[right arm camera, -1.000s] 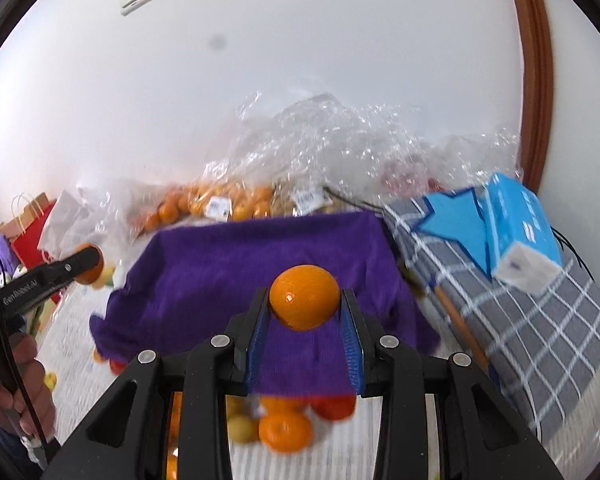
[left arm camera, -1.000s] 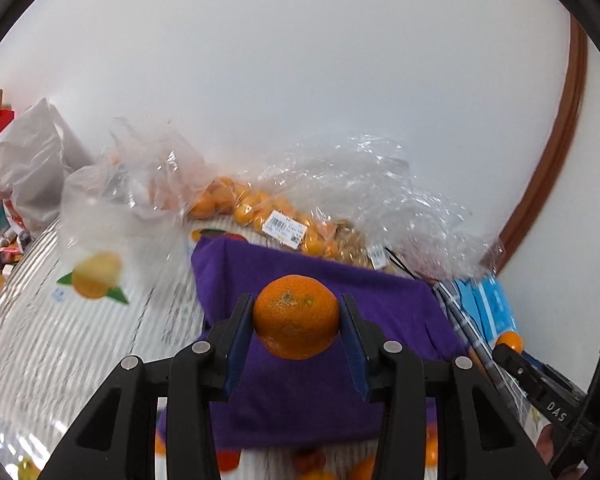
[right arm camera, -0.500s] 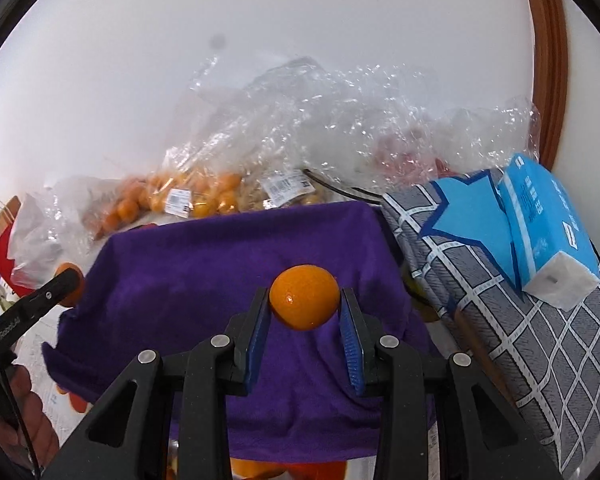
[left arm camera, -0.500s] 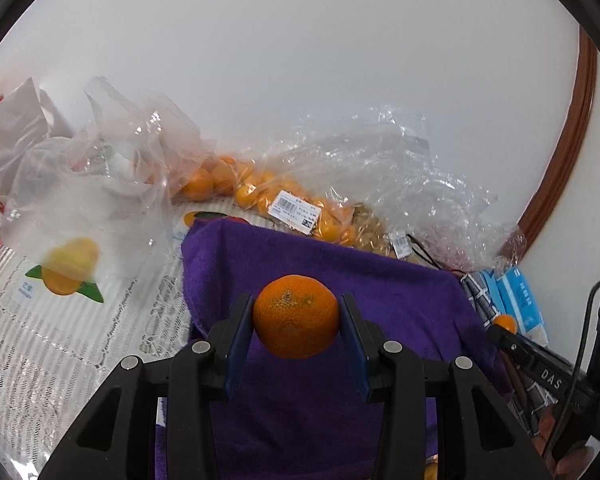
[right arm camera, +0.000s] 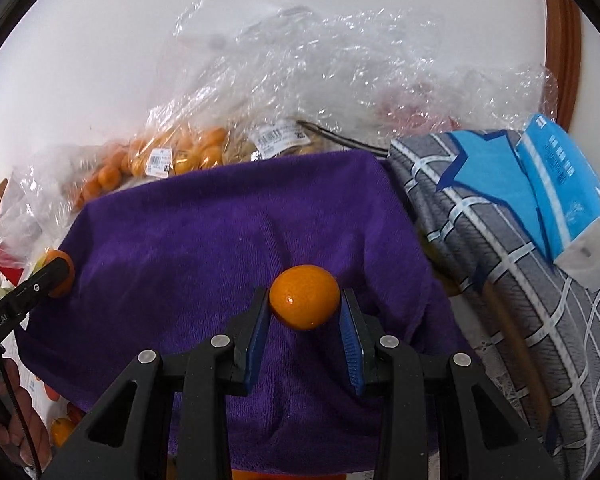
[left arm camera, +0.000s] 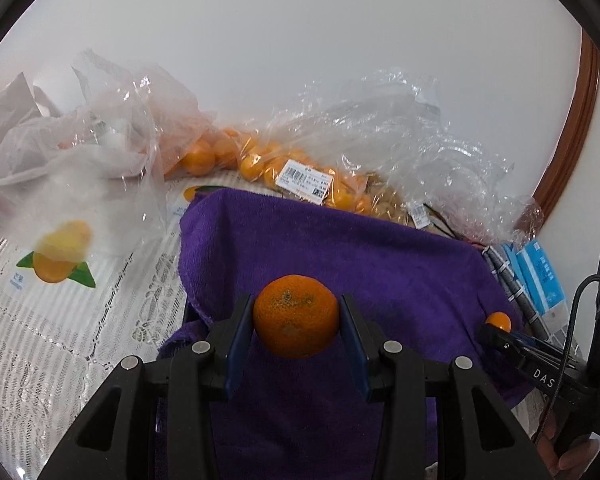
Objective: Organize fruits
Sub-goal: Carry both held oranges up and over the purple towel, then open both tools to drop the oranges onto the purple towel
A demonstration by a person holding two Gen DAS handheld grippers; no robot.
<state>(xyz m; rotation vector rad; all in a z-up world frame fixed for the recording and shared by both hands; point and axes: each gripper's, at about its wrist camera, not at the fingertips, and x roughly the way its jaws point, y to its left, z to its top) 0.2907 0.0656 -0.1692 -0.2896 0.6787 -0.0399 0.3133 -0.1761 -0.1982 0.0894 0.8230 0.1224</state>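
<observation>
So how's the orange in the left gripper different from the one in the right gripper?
The left gripper's orange looks dull and speckled, with a stem scar facing the camera; the right gripper's orange looks smooth, glossy, unmarked, and paler. Both are clamped between blue pads over the purple towel.

left gripper (left arm camera: pixel 296 322) level, pointing forward, blue-padded fingers (left arm camera: pixel 236 340) closed against both sides of a mandarin (left arm camera: pixel 296 322); right gripper (right arm camera: pixel 305 304) in the same pose, pads pinching a second mandarin (right arm camera: pixel 305 297) at the tips. each gripper shows at the edge of the other's view, fruit in its tips; bare fingers of the holding hands (right arm camera: pixel 18 424) wrap the handles low in frame.
</observation>
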